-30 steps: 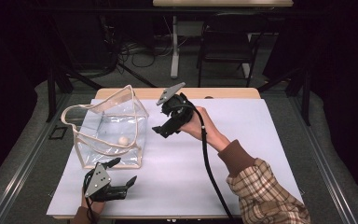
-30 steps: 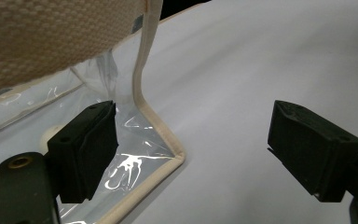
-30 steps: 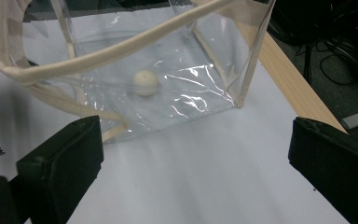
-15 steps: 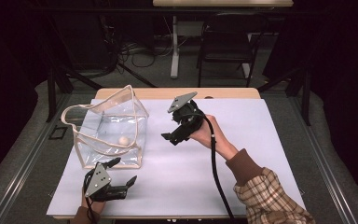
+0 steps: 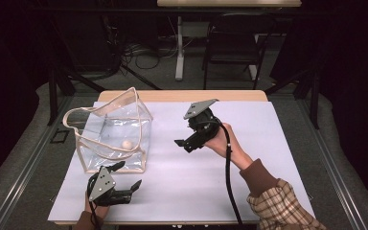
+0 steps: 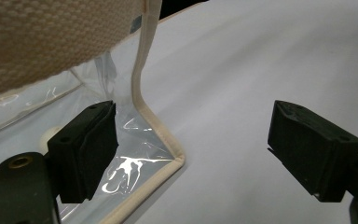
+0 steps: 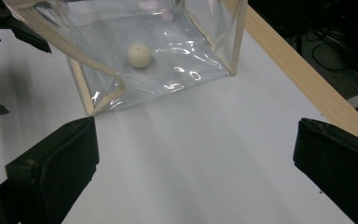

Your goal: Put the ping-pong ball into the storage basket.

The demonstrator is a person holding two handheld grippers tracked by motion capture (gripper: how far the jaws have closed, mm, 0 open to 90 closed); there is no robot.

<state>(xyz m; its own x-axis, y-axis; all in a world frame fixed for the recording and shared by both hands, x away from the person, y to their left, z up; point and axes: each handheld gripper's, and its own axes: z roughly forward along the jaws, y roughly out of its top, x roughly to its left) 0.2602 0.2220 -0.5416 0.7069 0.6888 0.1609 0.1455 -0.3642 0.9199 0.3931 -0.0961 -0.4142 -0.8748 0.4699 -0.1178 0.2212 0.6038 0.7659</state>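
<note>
No brand, label or writing can be read on anything here.

The counter (image 5: 268,158) is covered by a plain white sheet, with a strip of pale wood showing along its far edge. On its left part stands a bag (image 5: 112,132) of clear plastic, boxy in shape, its edges and top rim bound in cream woven tape, with a cream strap looping up over the open top. The plastic is glossy and creased, and it catches bright glints of light. Its near corner sits flat on the white sheet.

The right tool (image 5: 186,143) is held above the middle of the counter, to the right of the bag and apart from it, tilted downward toward the bag. Its jaws stand wide apart and hold nothing. The left tool (image 5: 126,179) is low at the near edge of the counter, just in front of the bag's near corner. Its jaws are also spread, one on each side of that corner, gripping nothing.

Inside the bag, on its floor, lies a small cream ball (image 7: 139,55), round and matte, seen through the clear wall.
</note>
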